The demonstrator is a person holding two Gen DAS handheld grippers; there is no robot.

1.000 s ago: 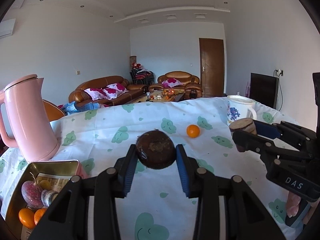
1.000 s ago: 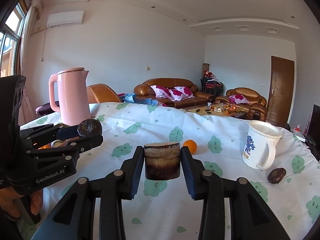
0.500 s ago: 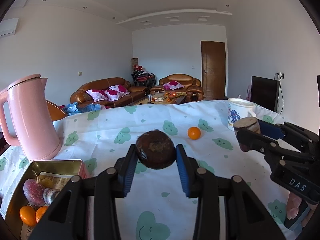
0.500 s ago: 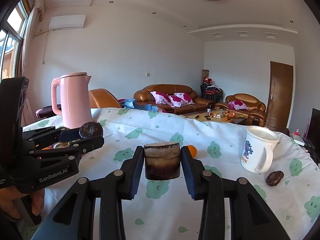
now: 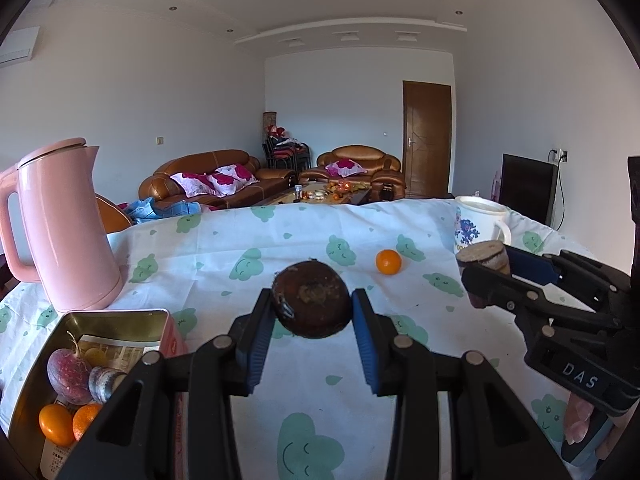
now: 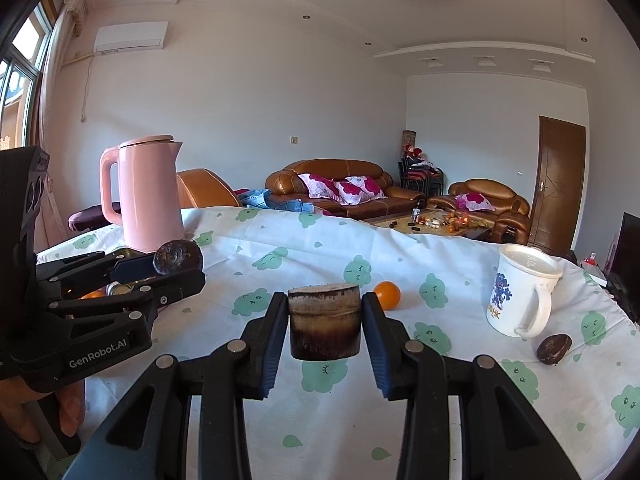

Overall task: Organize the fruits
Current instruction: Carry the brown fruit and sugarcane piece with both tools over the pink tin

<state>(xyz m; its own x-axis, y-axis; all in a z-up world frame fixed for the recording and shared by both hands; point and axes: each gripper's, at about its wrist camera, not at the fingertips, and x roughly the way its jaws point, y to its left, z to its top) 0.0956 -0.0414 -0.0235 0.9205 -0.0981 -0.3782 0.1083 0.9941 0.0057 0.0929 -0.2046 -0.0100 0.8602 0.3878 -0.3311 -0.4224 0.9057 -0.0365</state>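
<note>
My left gripper [image 5: 313, 298] is shut on a dark brown round fruit [image 5: 310, 312], held above the cloth-covered table [image 5: 224, 256]. My right gripper [image 6: 325, 302] is shut on a brown stubby cylinder with a pale flat top [image 6: 324, 330]. Each gripper shows in the other's view: the right gripper [image 5: 486, 276] at the right edge, the left gripper [image 6: 176, 270] at the left. A small orange [image 5: 388, 262] [image 6: 387, 295] lies on the cloth beyond both. Low at the left stands an open gold tin [image 5: 116, 314] holding a reddish fruit, oranges and a grey item. Another dark brown fruit [image 6: 554, 349] lies by the mug.
A tall pink kettle [image 5: 64, 232] [image 6: 148, 196] stands behind the tin at the left. A white mug with a blue print [image 6: 520, 296] [image 5: 476, 224] stands at the right. A hand [image 6: 36, 412] grips the left gripper's handle. Sofas and a coffee table lie beyond the table's far edge.
</note>
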